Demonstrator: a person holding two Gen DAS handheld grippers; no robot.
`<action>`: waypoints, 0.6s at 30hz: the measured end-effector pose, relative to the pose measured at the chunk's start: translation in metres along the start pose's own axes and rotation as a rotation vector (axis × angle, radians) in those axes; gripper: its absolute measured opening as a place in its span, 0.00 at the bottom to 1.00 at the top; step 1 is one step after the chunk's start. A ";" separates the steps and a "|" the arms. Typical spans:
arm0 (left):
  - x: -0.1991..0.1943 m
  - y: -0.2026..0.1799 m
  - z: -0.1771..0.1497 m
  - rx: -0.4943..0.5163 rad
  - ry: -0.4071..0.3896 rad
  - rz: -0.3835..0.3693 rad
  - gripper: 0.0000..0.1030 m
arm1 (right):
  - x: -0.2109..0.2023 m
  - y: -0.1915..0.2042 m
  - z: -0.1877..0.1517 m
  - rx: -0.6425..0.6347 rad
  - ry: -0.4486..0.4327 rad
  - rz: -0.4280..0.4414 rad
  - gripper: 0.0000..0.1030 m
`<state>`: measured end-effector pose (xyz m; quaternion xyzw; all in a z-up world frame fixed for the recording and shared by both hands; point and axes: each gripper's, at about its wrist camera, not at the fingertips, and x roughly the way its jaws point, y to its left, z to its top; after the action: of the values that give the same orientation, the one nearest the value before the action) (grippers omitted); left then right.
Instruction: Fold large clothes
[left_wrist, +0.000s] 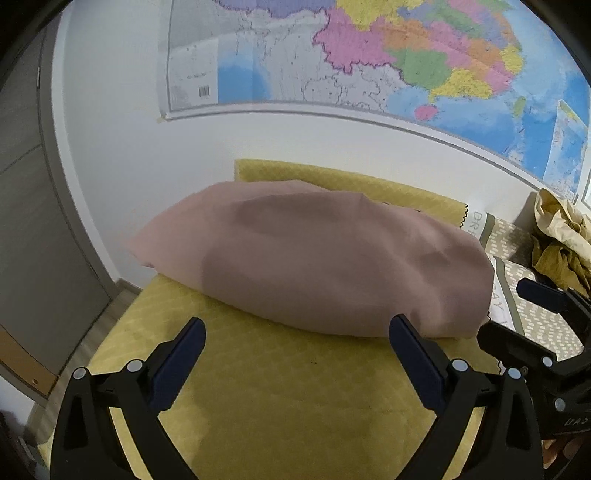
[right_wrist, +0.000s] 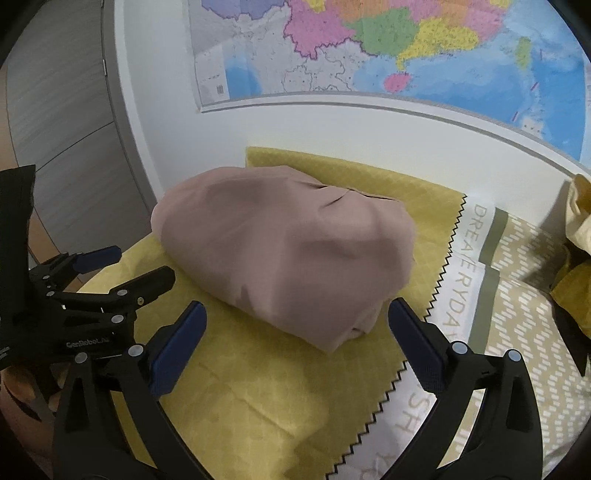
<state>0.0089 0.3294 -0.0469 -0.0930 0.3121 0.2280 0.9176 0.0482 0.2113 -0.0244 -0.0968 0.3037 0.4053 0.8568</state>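
A dusty-pink garment (left_wrist: 314, 258) lies folded in a thick bundle on a yellow cloth (left_wrist: 280, 391). It also shows in the right wrist view (right_wrist: 288, 258). My left gripper (left_wrist: 297, 330) is open and empty, its fingertips just short of the bundle's near edge. My right gripper (right_wrist: 297, 314) is open and empty, its fingertips at the bundle's near right corner. The right gripper shows at the right edge of the left wrist view (left_wrist: 517, 306). The left gripper shows at the left of the right wrist view (right_wrist: 144, 264).
A crumpled mustard-yellow garment (left_wrist: 561, 240) lies at the far right on a patterned mat (right_wrist: 524, 332) with printed letters. A wall with a large coloured map (left_wrist: 369, 55) stands close behind the table. A grey door (left_wrist: 33, 221) is at the left.
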 end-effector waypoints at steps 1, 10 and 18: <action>-0.003 -0.002 -0.002 0.004 -0.002 -0.001 0.93 | -0.004 0.000 -0.002 0.004 -0.007 0.003 0.94; -0.020 -0.010 -0.009 0.010 -0.009 -0.002 0.93 | -0.022 0.004 -0.013 0.009 -0.029 0.002 0.94; -0.031 -0.016 -0.016 0.027 -0.024 0.019 0.93 | -0.030 0.011 -0.020 -0.001 -0.037 -0.008 0.94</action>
<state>-0.0134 0.2989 -0.0402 -0.0748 0.3051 0.2333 0.9203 0.0161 0.1913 -0.0218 -0.0906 0.2871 0.4038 0.8639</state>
